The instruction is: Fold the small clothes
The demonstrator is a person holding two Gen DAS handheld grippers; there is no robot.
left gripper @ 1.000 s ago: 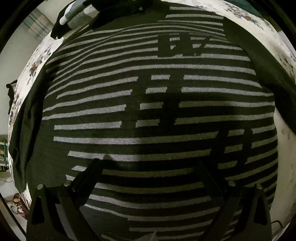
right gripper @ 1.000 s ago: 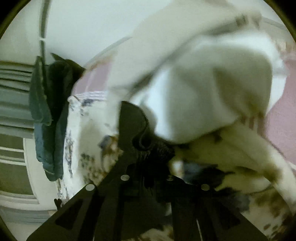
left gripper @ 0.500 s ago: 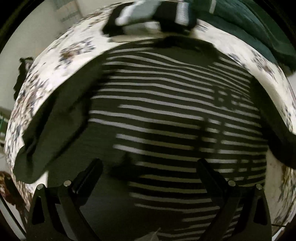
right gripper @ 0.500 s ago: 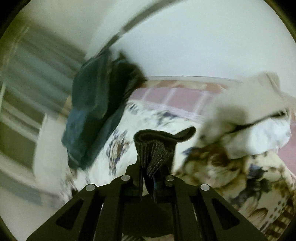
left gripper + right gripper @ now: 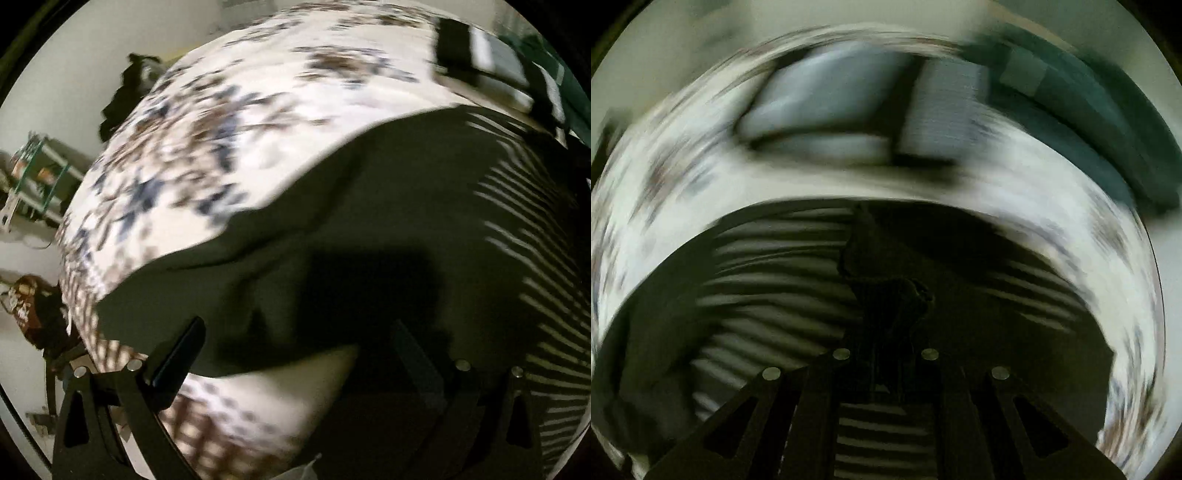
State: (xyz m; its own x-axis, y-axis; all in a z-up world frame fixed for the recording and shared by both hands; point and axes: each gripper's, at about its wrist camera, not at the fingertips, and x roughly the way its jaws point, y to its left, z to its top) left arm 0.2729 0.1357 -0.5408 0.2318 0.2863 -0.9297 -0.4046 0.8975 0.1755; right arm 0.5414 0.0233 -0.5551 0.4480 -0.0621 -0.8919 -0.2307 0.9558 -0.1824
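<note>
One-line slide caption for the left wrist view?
Open left gripper hovers over the dark sleeve of a striped sweater spread on a floral bedspread.

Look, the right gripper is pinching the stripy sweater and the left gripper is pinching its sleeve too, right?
Not quite. The right gripper is pinching the stripy sweater, but in the left wrist view the left gripper is open, above the dark sleeve, pinching nothing.

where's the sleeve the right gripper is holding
In the right wrist view the sleeve is pinched in the right gripper at bottom centre, hanging over the striped sweater spread on the floral bedspread.
</note>
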